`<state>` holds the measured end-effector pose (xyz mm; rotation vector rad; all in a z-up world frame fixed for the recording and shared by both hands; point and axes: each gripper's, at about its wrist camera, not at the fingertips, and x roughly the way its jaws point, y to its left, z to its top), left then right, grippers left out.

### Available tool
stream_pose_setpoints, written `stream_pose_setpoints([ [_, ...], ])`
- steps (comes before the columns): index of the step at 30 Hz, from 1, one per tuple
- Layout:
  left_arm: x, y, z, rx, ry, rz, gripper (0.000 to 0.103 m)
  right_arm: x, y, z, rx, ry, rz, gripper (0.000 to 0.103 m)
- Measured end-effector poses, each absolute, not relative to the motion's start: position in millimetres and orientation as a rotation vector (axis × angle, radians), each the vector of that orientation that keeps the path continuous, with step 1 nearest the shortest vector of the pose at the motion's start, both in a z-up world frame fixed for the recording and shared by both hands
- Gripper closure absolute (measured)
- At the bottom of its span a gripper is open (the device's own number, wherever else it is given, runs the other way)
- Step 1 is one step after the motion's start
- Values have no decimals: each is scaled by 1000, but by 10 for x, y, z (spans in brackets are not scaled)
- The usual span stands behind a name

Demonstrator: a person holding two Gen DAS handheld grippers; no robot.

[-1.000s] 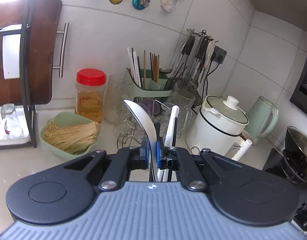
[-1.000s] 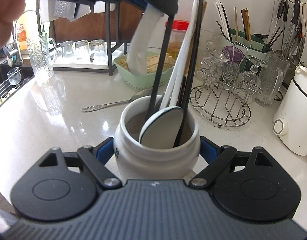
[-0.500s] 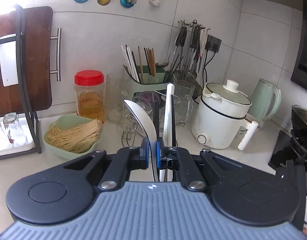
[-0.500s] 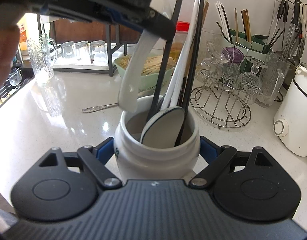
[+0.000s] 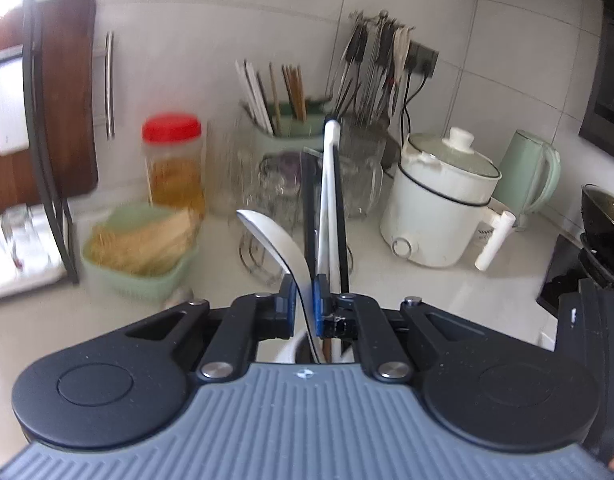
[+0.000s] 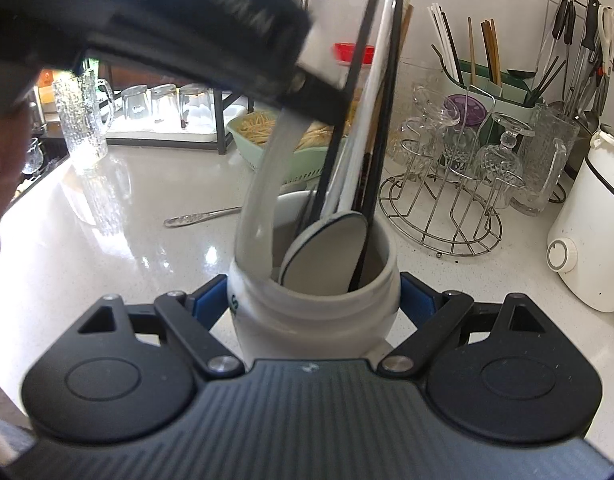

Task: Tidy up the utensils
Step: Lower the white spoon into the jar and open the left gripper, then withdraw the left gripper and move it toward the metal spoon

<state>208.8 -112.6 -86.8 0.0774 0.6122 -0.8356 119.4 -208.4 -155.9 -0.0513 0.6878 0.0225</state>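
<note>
and down it comes — the left tool [image 5: 305, 304], clamped tight on the handle of a white spoon [image 6: 259, 204], has dropped since a second ago, when that spoon hung well above the rim. now its lower end is dipping inside the mouth of the white jar [image 6: 313, 312], against the rim on the side nearer the glasses rack. that reads as the drop-off nearly done: the spoon is in but not yet let go, so the release is what's left.

the right tool [image 6: 313, 304] hasn't budged, its blue pads pressed on either side of the jar, holding it steady on the tabletop [image 6: 119, 240] near its front edge.

the jar looks glazed and smooth, round-shouldered with a wide mouth. already standing in it: long black chopsticks [image 6: 383, 132], white chopsticks [image 6: 373, 92], and a second spoon [image 6: 327, 252] with a flat oval bowl and a dark rim line. the spoon in the left tool is glossy, curved, ceramic-looking — slippery, i'd guess.

one metal spoon [image 6: 203, 216] lies loose on the speckled, shiny tabletop beyond the jar, towards the green basket [image 6: 303, 164] of dry noodles — probably next in line.
</note>
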Motion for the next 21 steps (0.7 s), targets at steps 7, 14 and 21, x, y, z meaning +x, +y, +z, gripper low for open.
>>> stream_pose_setpoints([
  [7,2019,-1136,-879,103,627,-859,94,1195,-2082,-1568,-48,678,20,12],
  [14,2075,-1032,-915,77,662,-819,94,1191,-2083,-1572,-47,674,19,12],
  [21,2201,-850,-977,60,702,-766,94,1189,-2084,-1572,-48,674,19,12],
])
